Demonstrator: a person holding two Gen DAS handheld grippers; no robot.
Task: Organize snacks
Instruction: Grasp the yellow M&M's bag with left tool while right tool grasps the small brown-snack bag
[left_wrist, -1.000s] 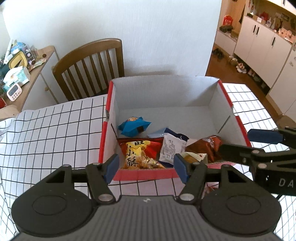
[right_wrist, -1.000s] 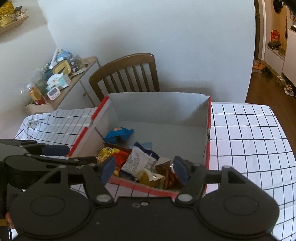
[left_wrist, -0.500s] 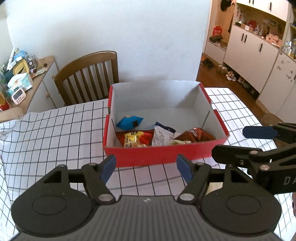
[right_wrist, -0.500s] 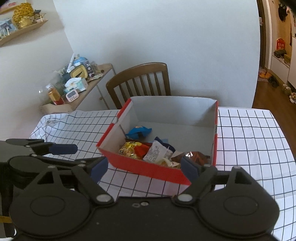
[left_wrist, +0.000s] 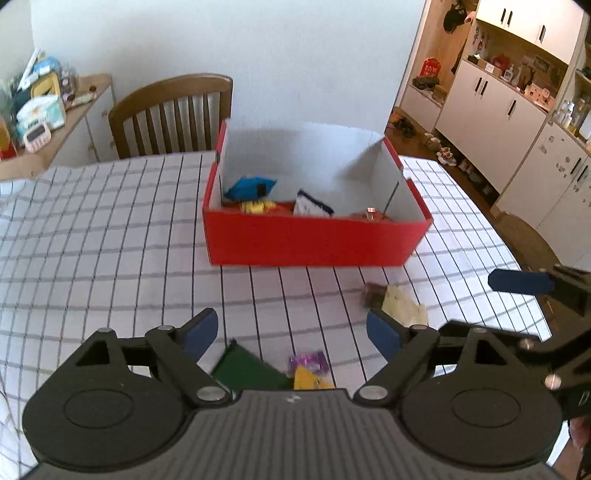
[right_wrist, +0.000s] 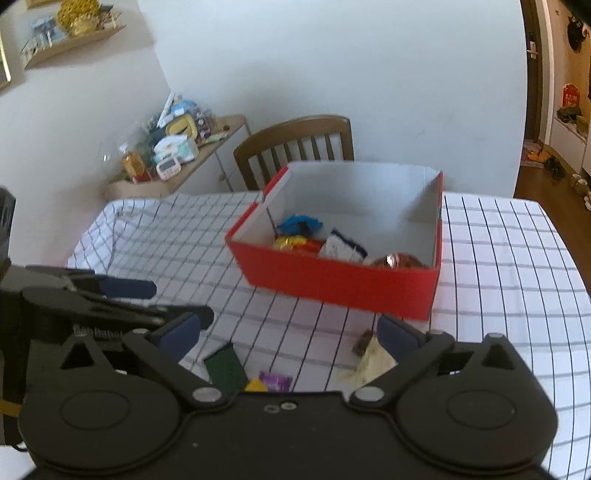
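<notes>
Both tools, left (left_wrist: 291, 334) and right (right_wrist: 290, 334), angled downward, wide apart, empty.

Red box (left_wrist: 314, 242) front wall hides lower parts of the snacks inside. Green packet (left_wrist: 245, 371) and yellow packet (left_wrist: 310, 380) at 6 o'clock cut off by gripper body. Brown-and-cream wrapper (right_wrist: 369, 356) blurred, partly behind a pad. Labels unreadable.
</notes>
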